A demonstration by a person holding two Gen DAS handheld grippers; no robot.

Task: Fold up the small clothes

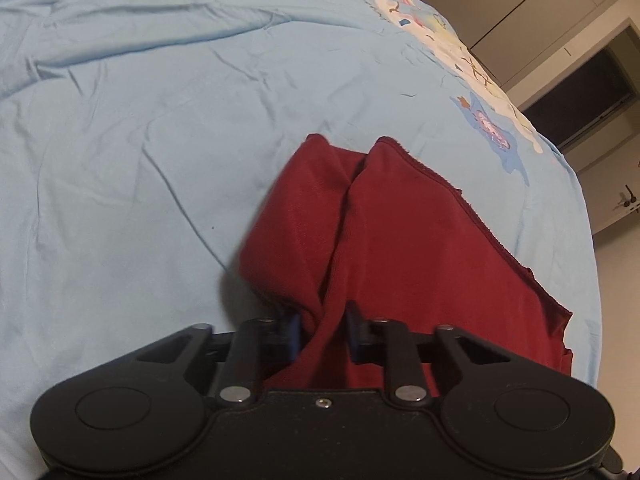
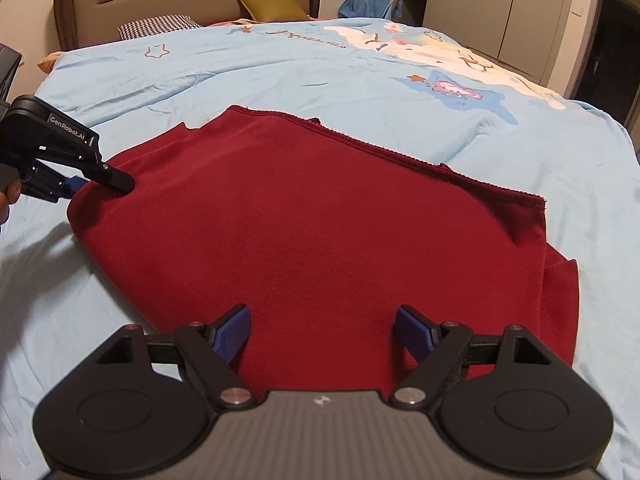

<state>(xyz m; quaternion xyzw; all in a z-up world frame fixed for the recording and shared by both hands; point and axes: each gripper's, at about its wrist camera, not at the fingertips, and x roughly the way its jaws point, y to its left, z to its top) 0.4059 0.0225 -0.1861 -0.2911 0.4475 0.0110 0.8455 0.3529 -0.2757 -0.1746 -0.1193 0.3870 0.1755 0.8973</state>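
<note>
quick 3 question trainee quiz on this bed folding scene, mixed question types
1. True or false: the left gripper has pinched a fold of the dark red knit garment.
2. The right gripper is: A) open above the garment's near edge; B) shut on the garment; C) holding a pillow.
3. What does the garment lie on?

Key: 1 true. 2 A. 3 the light blue printed bedcover.
</note>
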